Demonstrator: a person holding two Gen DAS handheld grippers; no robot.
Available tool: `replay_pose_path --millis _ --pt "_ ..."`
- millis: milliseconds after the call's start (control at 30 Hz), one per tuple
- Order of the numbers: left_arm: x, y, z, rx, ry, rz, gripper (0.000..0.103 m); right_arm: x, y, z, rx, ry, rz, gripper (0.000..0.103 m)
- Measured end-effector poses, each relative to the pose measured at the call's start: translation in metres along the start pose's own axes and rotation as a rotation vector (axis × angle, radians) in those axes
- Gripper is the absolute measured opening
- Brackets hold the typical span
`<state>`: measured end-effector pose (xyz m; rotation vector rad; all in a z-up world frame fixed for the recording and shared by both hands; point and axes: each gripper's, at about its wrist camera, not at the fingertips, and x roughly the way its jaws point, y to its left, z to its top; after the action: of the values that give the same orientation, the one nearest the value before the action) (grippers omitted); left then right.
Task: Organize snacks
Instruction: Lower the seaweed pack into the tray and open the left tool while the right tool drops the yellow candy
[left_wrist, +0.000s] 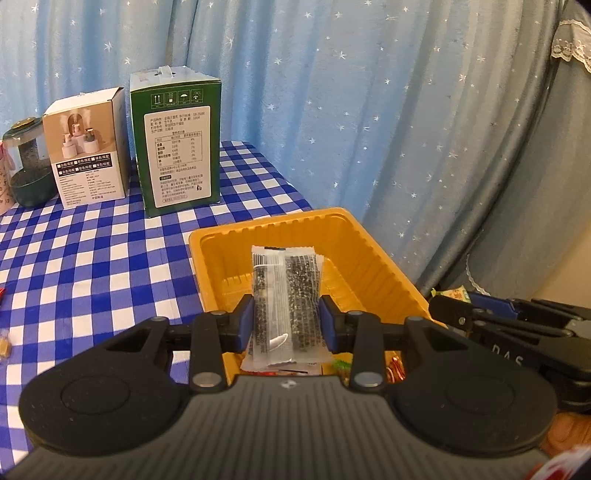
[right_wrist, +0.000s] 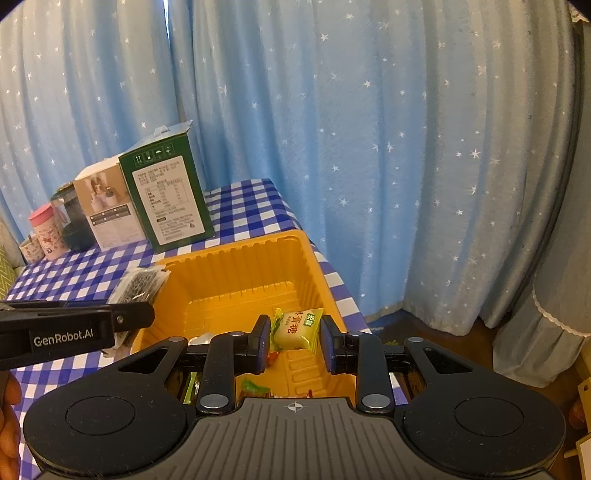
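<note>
My left gripper (left_wrist: 286, 319) is shut on a clear packet of black sesame snack (left_wrist: 284, 295), held upright over the yellow plastic tray (left_wrist: 369, 258). The same packet (right_wrist: 142, 284) shows in the right wrist view at the tray's left rim, in the left gripper (right_wrist: 122, 317). My right gripper (right_wrist: 293, 339) is shut on a yellow-green candy packet (right_wrist: 295, 328) above the inside of the yellow tray (right_wrist: 236, 273). The right gripper (left_wrist: 454, 306) also enters the left wrist view from the right. Several wrapped snacks lie in the tray's near end, half hidden by the grippers.
A green carton (left_wrist: 177, 147), a white product box (left_wrist: 88, 147) and a dark jar (left_wrist: 29, 166) stand at the back of the blue-checked table (left_wrist: 92, 258). A pink cup (right_wrist: 46, 229) stands far left. A starry blue curtain (right_wrist: 369, 147) hangs behind.
</note>
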<state>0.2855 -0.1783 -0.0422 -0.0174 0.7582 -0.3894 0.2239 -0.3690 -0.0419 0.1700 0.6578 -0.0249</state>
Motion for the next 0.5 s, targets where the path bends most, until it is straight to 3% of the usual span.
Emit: replay_pose_path --millis 500 --pt "0.044 0.013 0.02 -0.012 -0.013 -0.009 0.032 0.05 0.001 0.014 -0.01 0.017 -0.001 0.029"
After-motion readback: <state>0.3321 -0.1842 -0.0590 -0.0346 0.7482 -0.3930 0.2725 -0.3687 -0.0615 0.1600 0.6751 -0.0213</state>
